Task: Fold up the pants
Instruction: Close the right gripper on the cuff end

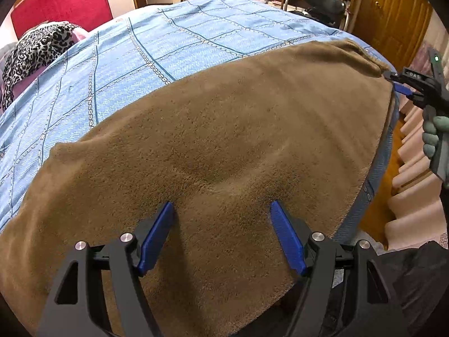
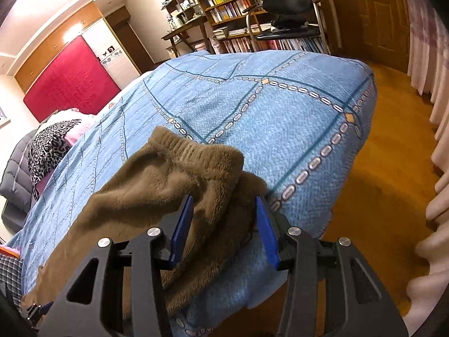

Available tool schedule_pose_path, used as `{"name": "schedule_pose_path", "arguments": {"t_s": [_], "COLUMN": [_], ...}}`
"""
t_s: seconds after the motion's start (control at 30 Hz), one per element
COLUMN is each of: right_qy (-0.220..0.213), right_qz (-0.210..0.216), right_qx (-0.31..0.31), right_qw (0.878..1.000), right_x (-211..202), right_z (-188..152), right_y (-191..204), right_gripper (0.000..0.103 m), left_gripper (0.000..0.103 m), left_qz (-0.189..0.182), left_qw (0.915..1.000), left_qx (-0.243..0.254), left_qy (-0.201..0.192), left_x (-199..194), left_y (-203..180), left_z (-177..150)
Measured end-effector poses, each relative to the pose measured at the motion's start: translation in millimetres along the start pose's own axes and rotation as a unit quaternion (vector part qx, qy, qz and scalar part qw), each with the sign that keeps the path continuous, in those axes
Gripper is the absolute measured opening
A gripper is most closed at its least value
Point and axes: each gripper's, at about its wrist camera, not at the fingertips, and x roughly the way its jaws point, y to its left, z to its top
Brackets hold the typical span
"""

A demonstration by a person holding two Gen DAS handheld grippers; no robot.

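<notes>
The brown fleece pants [image 1: 224,129] lie spread along the near edge of the blue bed [image 1: 157,42]. My left gripper [image 1: 221,210] is open just above the brown fabric, its blue fingers [image 1: 157,238] apart and holding nothing. My right gripper [image 2: 224,202] is open with its jaws on either side of the waistband corner [image 2: 193,154], near the bed's corner; fabric sits between the fingers [image 2: 182,224]. The right gripper also shows in the left wrist view [image 1: 393,80] at the far end of the pants. The left gripper's tip shows in the right wrist view [image 2: 39,309].
A leopard-print garment [image 1: 33,50] and a pink cloth lie near the red headboard [image 1: 61,0]. A black chair [image 2: 286,14] and bookshelves [image 2: 247,5] stand beyond the bed. Wooden floor [image 2: 378,196] and pale curtains [image 2: 437,168] are to the right.
</notes>
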Motion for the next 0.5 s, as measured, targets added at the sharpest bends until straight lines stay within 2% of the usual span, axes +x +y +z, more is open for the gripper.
{"name": "schedule_pose_path", "arguments": {"t_s": [0.13, 0.23, 0.33, 0.43, 0.5], "right_qy": [0.004, -0.015, -0.026, -0.007, 0.005], "right_qz": [-0.015, -0.03, -0.019, 0.009, 0.01], "right_qx": [-0.011, -0.011, -0.005, -0.007, -0.008], "right_qw": [1.0, 0.999, 0.999, 1.0, 1.0], "right_x": [2, -11, -20, -11, -3], "right_z": [1, 2, 4, 5, 4], "right_y": [2, 0, 1, 5, 9], "right_gripper": [0.044, 0.044, 0.044, 0.044, 0.04], "left_gripper": [0.072, 0.072, 0.073, 0.074, 0.074], "left_qz": [0.0, -0.002, -0.003, -0.004, -0.004], "left_qw": [1.0, 1.0, 1.0, 1.0, 1.0], "left_qx": [-0.001, -0.004, -0.005, -0.005, -0.006], "left_qy": [0.002, 0.002, 0.002, 0.0, -0.001], "left_x": [2, 2, 3, 4, 4], "left_y": [1, 1, 2, 3, 2], "left_z": [0, 0, 0, 1, 1]}}
